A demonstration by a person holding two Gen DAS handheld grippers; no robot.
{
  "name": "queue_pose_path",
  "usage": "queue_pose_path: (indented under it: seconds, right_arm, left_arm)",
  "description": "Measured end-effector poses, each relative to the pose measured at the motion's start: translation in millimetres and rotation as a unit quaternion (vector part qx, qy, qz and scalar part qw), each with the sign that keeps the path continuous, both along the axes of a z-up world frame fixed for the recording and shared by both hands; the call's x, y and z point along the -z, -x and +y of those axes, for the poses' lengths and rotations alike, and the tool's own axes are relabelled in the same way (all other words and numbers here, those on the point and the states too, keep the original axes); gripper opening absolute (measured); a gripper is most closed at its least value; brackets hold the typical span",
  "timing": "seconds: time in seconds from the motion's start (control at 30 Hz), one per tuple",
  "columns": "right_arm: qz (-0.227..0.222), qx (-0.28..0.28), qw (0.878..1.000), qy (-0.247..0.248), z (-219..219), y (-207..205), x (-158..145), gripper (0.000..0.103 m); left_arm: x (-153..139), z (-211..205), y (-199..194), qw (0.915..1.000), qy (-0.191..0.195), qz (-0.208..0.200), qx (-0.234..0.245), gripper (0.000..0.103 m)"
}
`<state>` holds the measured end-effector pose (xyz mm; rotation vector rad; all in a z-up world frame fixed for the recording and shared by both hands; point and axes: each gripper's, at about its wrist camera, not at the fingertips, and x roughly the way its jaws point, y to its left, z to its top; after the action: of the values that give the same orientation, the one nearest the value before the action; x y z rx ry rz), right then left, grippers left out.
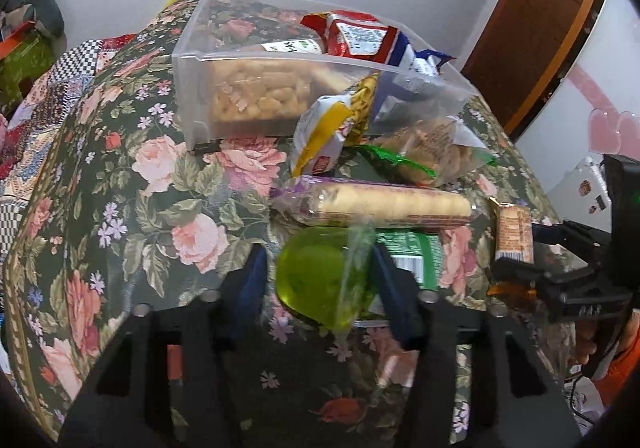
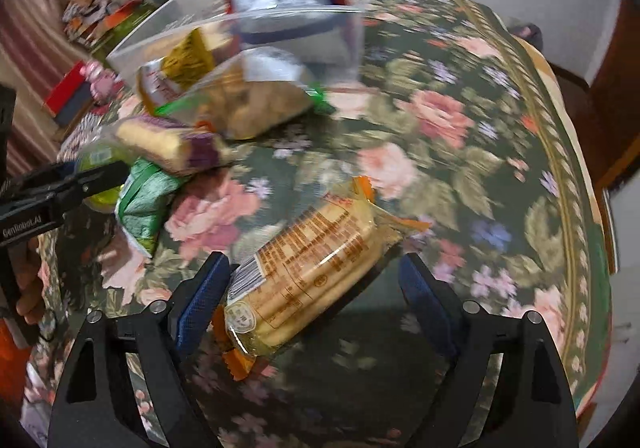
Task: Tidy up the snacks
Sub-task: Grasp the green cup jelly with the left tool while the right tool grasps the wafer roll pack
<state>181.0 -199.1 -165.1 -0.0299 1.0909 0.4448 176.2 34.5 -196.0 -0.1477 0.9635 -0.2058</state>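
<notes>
Snacks between both sets of fingers, bin waiting ahead

Left wrist view: left gripper [image 1: 320, 280] is sitting around a green jelly cup [image 1: 316, 280], fingers spread wide, blue pads flanking it; contact not clear. Cup is lying on the floral tablecloth [image 1: 132, 175], touching a green packet [image 1: 416, 260]. Biscuit roll [image 1: 384, 205] is lying crosswise just ahead; clear bin [image 1: 224, 87] is farther ahead, partly filled.

Right wrist view: right gripper [image 2: 316, 284] is open, fingers spread. Orange-ended cracker pack [image 2: 308, 272] is lying between them, long axis diagonal, near end against the left pad, right pad apart. Blurry frame. Right hand seems nearer a grab; closing should pinch across the pack's width.
</notes>
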Motion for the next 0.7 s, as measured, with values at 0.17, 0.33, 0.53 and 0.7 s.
queue_pose_path:
  seconds: [0.17, 0.33, 0.53, 0.7]
  right_arm:
    - [0.01, 0.039, 0.999, -0.037, -16.4, 4.9, -6.0, 0.083]
    - [0.005, 0.071, 0.996, -0.048, -31.4, 12.4, -11.4, 0.083]
    - [0.01, 0.046, 0.998, -0.052, -21.0, 15.5, -10.1, 0.083]
    - [-0.002, 0.023, 0.999, -0.045, 2.0, 6.5, -8.6, 0.078]
  left_arm:
    - [-2.9, -1.9, 8.0, 0.9999, -0.008, -0.007, -0.006, 0.043]
    - [-11.5, 2.4, 22.3, 0.9996, -0.014, -0.019, -0.015, 0.04]
    - [-14.0, 5.8, 33.8, 0.9991, -0.027, -0.024, -0.022, 0.04]
    - [-14.5, 4.2, 38.6, 0.999, -0.03, -0.024, -0.025, 0.04]
